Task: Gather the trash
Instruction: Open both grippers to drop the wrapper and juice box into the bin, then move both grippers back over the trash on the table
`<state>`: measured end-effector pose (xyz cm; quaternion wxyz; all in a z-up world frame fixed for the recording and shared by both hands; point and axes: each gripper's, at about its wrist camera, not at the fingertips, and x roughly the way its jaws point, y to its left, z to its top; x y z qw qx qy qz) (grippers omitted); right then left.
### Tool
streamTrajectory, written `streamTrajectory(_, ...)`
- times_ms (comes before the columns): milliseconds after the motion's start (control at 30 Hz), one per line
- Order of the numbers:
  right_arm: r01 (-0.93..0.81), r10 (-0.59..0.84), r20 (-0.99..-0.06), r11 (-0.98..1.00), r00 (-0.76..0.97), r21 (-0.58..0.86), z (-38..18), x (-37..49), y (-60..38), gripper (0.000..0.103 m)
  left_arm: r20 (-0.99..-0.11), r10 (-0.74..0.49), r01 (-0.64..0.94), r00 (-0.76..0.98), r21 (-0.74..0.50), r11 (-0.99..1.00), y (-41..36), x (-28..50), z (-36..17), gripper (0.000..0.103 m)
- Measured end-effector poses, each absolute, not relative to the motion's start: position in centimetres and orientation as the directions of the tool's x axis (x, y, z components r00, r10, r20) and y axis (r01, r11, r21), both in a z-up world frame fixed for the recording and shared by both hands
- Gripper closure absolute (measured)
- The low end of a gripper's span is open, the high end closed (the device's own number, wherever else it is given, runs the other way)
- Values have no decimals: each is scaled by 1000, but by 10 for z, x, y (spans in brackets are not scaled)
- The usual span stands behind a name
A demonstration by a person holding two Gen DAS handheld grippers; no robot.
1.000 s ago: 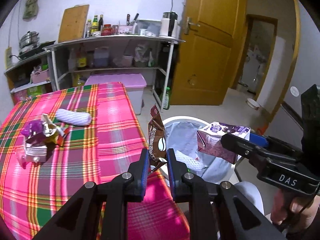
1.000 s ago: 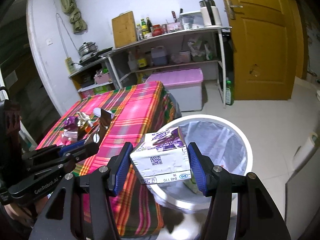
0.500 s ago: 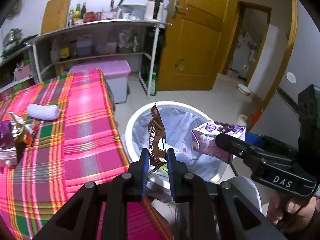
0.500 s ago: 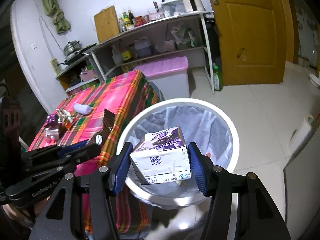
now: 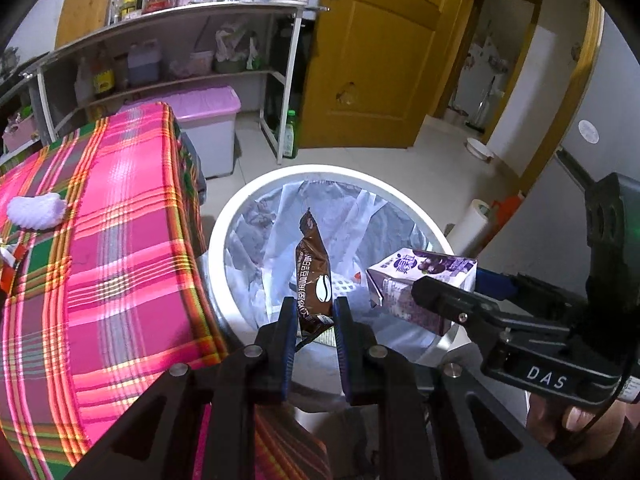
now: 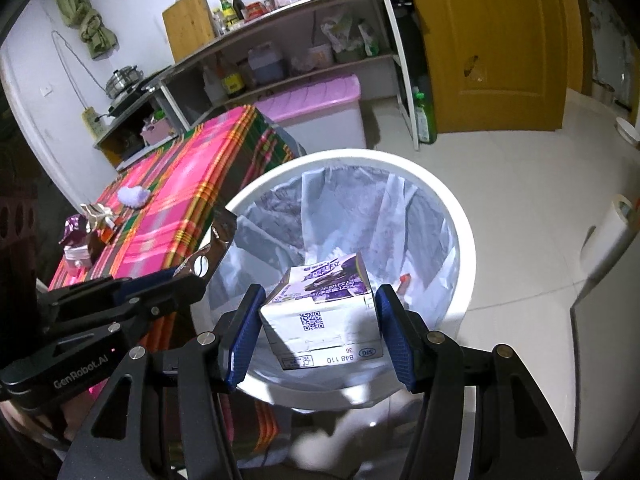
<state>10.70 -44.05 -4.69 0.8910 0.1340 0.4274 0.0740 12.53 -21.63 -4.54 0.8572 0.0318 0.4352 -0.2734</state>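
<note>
Two hand-held grippers hang over a white bin [image 5: 224, 236] lined with a clear bag, beside a table [image 5: 120, 240] under a pink plaid cloth. The left gripper [image 5: 314, 316] is closed narrow on the lower end of a brown coffee sachet [image 5: 314, 276], which stands upright above the bin mouth, long axis vertical, torn top pointing up. The right gripper [image 6: 318, 328] is clamped at a medium width on a small purple-and-white carton [image 6: 320, 308], which lies with its long axis running away from the camera toward the bin's far wall, its QR-coded end facing back; it too is over the opening. Both pieces look ready to drop, so this round of collecting seems nearly done, needing only release. A few scraps already lie inside the bag. More remains: a white foam sleeve [image 5: 36, 210] and a small heap of wrappers [image 6: 86, 236] sit on the table, well apart from the bin.
</note>
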Motion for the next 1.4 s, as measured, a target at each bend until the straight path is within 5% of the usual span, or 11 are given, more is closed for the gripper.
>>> streamTrajectory(400,-11,243,-750,954,616,300,-49,106,-445,45,-785,-435,503,441,-186,844,-225,132,-54,78)
streamTrajectory(1400,-212,295,-632,955,716,206,26,66,-381,45,-650,-451,417,611,-220,882,-144,75,8,78)
